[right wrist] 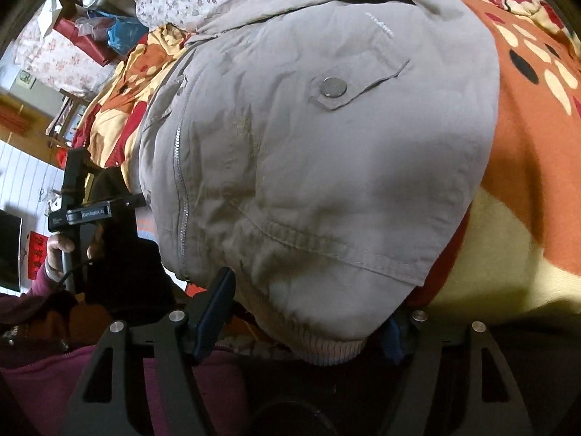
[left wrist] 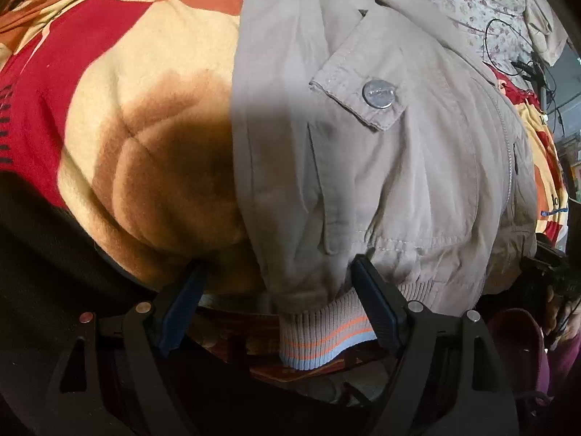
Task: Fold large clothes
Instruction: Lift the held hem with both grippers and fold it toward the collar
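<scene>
Both our grippers sit wide apart at the jacket's (left wrist: pixel 381 167) bottom hem, gripping nothing: our left gripper (left wrist: pixel 279 309) by the striped cuff band (left wrist: pixel 319 334), our right gripper (right wrist: pixel 312 312) at the other corner. The jacket lies flat on the blanket (left wrist: pixel 152 138), near the bed's close edge. We think no fold is made yet. The sleeves and collar are cut off
</scene>
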The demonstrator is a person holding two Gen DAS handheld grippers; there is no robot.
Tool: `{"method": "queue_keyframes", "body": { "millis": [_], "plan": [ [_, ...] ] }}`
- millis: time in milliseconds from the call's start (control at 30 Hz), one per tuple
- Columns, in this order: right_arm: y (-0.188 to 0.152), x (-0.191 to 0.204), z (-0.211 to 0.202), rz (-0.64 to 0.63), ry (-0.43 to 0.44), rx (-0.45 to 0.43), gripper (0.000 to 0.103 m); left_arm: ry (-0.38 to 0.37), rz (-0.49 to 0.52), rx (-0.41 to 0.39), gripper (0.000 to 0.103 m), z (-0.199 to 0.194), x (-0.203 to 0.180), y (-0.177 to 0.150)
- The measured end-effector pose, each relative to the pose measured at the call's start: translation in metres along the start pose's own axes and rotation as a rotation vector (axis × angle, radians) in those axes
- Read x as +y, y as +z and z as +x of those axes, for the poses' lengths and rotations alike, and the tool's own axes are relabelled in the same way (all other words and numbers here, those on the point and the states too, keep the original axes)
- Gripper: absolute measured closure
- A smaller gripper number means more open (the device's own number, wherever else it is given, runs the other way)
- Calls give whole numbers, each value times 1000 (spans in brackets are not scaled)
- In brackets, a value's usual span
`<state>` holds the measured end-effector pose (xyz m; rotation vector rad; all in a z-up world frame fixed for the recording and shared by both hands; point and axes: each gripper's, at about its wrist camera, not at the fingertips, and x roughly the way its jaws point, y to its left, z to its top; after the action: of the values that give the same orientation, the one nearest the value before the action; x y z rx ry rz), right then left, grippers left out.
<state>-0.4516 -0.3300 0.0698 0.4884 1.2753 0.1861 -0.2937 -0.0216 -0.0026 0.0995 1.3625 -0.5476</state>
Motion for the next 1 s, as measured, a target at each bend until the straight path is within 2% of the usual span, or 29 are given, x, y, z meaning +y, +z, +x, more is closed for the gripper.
{"method": "queue_keyframes", "body": {
  "millis": [533, 700, 867, 1000],
  "plan": [
    [-2, -3, 1, 12, 26, -2, 27, -33, -4, 0, 20, -2, 4, 5],
    [-2, -2, 1, -3, 25, -2, 27, -75, 2, 26, 20, 4, 8, 3],
    [-2, 4, 3, -39, 34, 13, 28, -160, 18, 99, 20, 7, 9, 4],
    [-2, 11, 9, -73, 34, 45, 41, -143, 5, 123, 20, 14, 6, 4]
  ]
}}
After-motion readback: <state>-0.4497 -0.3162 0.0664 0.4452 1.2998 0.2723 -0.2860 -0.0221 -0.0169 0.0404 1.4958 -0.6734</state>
